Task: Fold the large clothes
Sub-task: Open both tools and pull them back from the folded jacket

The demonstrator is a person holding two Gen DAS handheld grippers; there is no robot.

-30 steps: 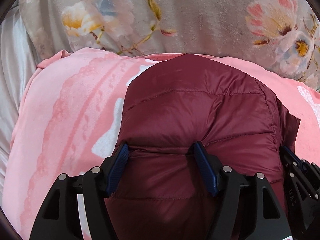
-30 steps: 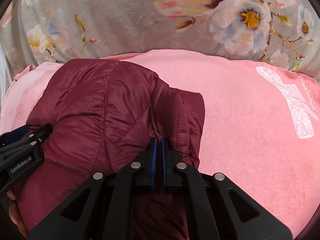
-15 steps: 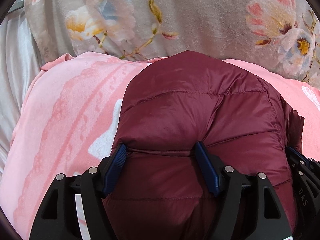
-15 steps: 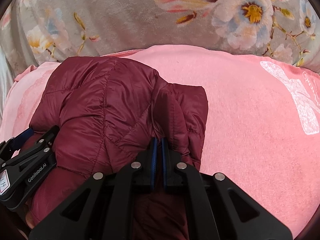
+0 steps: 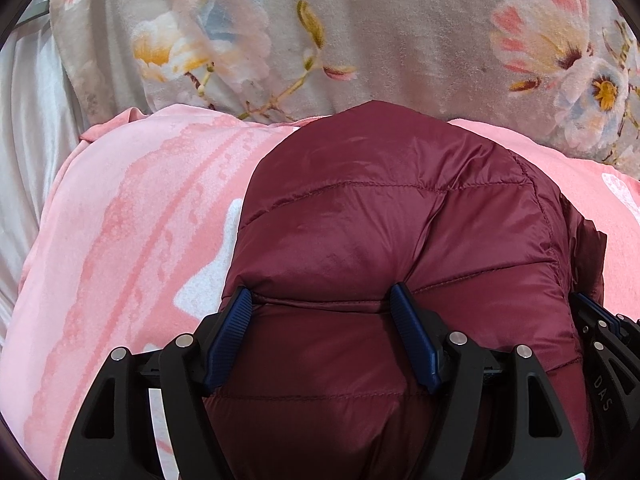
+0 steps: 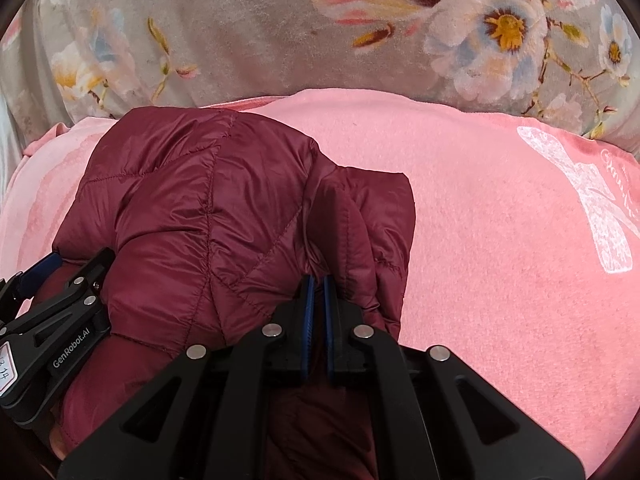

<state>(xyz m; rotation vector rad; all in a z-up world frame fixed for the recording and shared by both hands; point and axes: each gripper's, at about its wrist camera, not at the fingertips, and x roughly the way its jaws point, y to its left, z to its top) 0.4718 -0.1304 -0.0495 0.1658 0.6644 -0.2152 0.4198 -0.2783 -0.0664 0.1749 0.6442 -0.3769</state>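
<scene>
1. The maroon puffer jacket (image 5: 384,248) lies as a thick, rounded bundle on the pink blanket (image 5: 132,240), its far edge close to the grey floral quilt (image 5: 380,32) behind. It already looks folded over on itself, with a narrower flap (image 6: 380,216) sticking out along its right side.

2. Compared with a second ago, the bundle sits a little further up in the left wrist view, its top now crossing onto the floral quilt where before it stopped just short. In the right wrist view the left gripper has come further into sight at the lower left. I read this as both tools nudging the jacket forward or pressing it down, not starting a new fold.

3. The left gripper (image 5: 324,304) stands spread wide, its blue pads (image 5: 412,340) straddling the padded fabric and resting against it without pinching. It looks released, used more as a press than a clamp.

4. The right gripper (image 6: 316,292) is clenched, its pads nearly together with a pinch of jacket cloth caught between them near the flap's base.

5. My guess is the fold is almost done: what remains is tucking or flattening that loose right flap. The slippery, springy shell may puff back open once the grip lets go.

6. A white bow print (image 6: 592,200) marks the blanket well to the right.
</scene>
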